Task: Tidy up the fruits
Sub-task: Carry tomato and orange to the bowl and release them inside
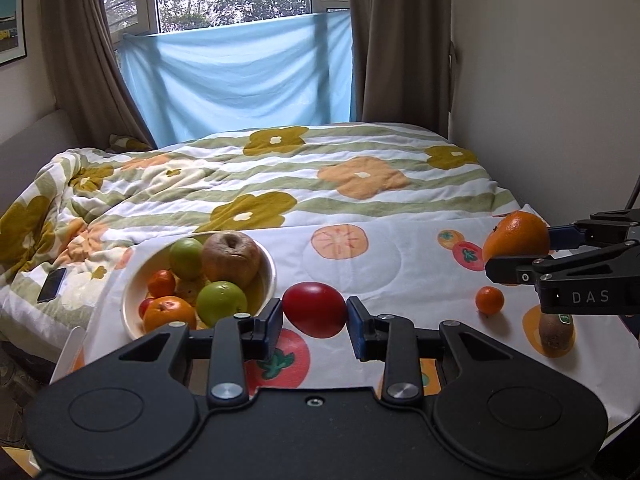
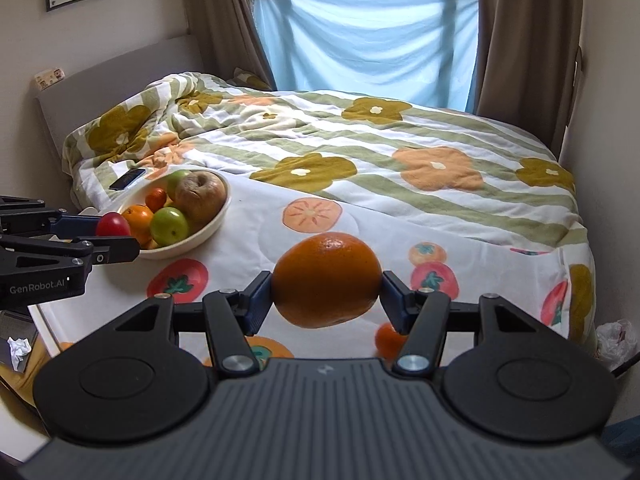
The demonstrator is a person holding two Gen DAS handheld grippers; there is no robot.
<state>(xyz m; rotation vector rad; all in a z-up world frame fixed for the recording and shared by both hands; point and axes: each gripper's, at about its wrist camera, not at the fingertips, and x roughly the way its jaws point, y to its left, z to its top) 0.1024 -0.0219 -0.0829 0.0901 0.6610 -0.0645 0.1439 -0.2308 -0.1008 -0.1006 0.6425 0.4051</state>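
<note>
Left gripper [image 1: 315, 322] of mine is pinched on a red tomato-looking fruit [image 1: 315, 310], blue pads [image 1: 357, 326] pressing it from both sides, held up off the cloth. Its long axis runs crossways between the pads, a bit tilted, and I can't make out a stem end from here.

Right gripper [image 2: 326, 286] is clamped on a big orange [image 2: 327, 279], also in the air. It sits wide side to side, and the dimpled end points up and slightly away from me. From the left wrist view that orange looks kind of pointed toward the left.

Next out is the fruit-print cloth [image 1: 400, 264]. A small mandarin [image 1: 489, 300] sits alone on it, and in the right view it's mostly hidden behind my gripper finger. A kiwi [image 1: 555, 330] stands near the right edge with its top covered by the right gripper.

Further left, the cream bowl [image 2: 216, 220] holds two green apples, a wrinkled brownish apple, an orange and a small mandarin; something red at the bowl's near edge is too hidden to name. A phone [image 2: 128, 179] lies on the flowered quilt [image 2: 400, 152] behind the bowl.
</note>
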